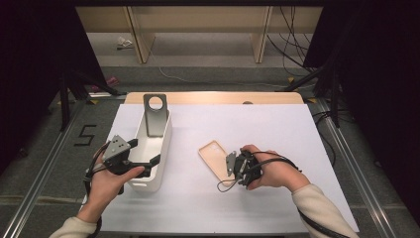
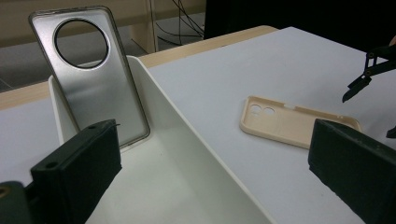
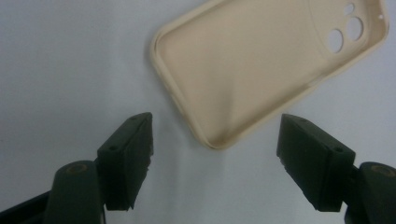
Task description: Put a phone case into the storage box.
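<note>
A beige phone case (image 1: pixel 214 156) lies hollow side up on the white table sheet (image 1: pixel 267 124). My right gripper (image 1: pixel 229 168) stands open right at its near end, and in the right gripper view the case (image 3: pixel 261 70) lies just ahead of the wide-spread jaws of the gripper (image 3: pixel 219 158). A grey phone case with a round hole (image 1: pixel 155 115) leans upright at the far end of a white bin (image 1: pixel 161 171). My left gripper (image 1: pixel 145 152) hovers open over the bin's near part, its jaws astride the bin's right wall (image 2: pixel 187 140); the grey case (image 2: pixel 93 79) stands ahead.
The right gripper's black jaw tip (image 2: pixel 362 79) shows beyond the beige case (image 2: pixel 294 123) in the left gripper view. The table's wooden far edge (image 1: pixel 213 97) borders the sheet. Cables (image 1: pixel 292 44) and stand legs (image 1: pixel 307 77) lie on the floor behind.
</note>
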Action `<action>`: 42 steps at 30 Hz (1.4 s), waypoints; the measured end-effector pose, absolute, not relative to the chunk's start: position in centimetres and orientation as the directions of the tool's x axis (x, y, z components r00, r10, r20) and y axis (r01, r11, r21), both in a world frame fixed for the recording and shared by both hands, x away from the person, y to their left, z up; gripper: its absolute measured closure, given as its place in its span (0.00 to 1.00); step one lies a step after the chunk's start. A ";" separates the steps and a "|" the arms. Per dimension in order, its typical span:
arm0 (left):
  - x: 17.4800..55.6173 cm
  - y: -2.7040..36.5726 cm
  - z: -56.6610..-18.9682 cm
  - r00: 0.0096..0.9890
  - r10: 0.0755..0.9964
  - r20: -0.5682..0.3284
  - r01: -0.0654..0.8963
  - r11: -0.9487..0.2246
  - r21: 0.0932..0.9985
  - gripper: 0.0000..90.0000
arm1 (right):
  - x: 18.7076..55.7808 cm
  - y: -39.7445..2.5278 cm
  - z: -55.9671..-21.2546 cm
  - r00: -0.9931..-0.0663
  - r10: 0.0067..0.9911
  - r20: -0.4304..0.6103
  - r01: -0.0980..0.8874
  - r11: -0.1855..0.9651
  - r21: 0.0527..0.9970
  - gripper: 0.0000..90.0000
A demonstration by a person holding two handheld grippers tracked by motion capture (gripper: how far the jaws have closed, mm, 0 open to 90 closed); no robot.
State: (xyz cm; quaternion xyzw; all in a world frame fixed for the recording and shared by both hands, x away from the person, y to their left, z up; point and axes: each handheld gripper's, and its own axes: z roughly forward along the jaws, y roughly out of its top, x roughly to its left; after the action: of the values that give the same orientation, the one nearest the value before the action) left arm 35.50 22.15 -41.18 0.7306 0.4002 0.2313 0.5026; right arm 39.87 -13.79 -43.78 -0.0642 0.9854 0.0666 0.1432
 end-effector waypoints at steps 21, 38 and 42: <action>35.6 22.1 -41.3 0.578 0.814 -0.063 0.355 -0.181 0.917 0.02 | 40.1 -12.2 -45.0 -0.942 -0.184 -0.280 -0.213 0.974 0.077 0.35; 35.6 22.1 -41.3 0.576 0.815 -0.064 0.355 -0.179 0.917 0.02 | 40.2 -11.8 -45.4 -0.939 -0.230 -0.256 -0.252 0.966 0.055 0.47; 35.6 22.1 -41.3 0.577 0.814 -0.064 0.356 -0.181 0.917 0.02 | 40.2 -11.6 -45.5 -0.938 -0.241 -0.248 -0.259 0.965 0.042 0.50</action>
State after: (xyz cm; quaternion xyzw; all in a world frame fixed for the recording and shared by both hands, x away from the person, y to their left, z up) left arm 35.60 22.12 -41.33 0.7334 0.3990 0.2288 0.5005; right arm 40.22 -11.59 -45.46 -0.1272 0.9838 0.0369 0.1211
